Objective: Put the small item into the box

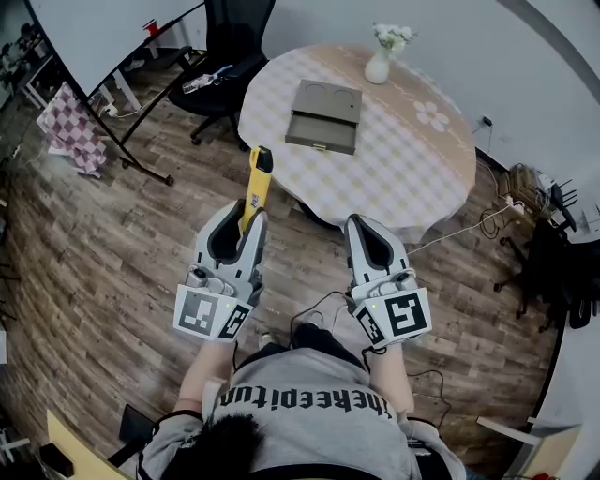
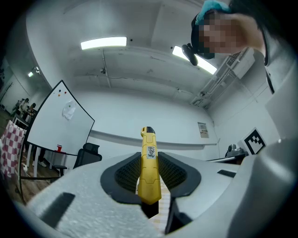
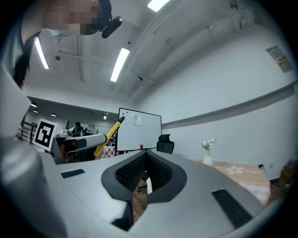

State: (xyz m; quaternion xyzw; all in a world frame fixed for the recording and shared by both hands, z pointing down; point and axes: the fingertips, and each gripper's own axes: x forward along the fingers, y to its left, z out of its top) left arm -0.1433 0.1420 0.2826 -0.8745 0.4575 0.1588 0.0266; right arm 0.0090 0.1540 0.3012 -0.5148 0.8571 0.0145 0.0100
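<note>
The wooden floor took up most of what lay under me, and on it stood the round counter, draped in a pale checked cloth, well ahead of both my grippers. Off to the left a whiteboard leaned on its stand, with a black office chair between it and the counter. On the near half of the counter lay the box, flat and grey, with its shallow tray pulled out toward me; as far as I could tell, the tray showed only its own bare bottom. My left gripper and right gripper hung side by side over the floor, short of the counter's edge. At the counter's far rim a small white vase stood upright, holding a bunch of white flowers. The task's small item, a yellow cutter, was not in the box: my left fingers were clamped on its lower body, and it stuck out past their tips, its dark-capped end pointing toward the counter. My right fingers were drawn together with nothing held between them, only floor showing through the slit.
</note>
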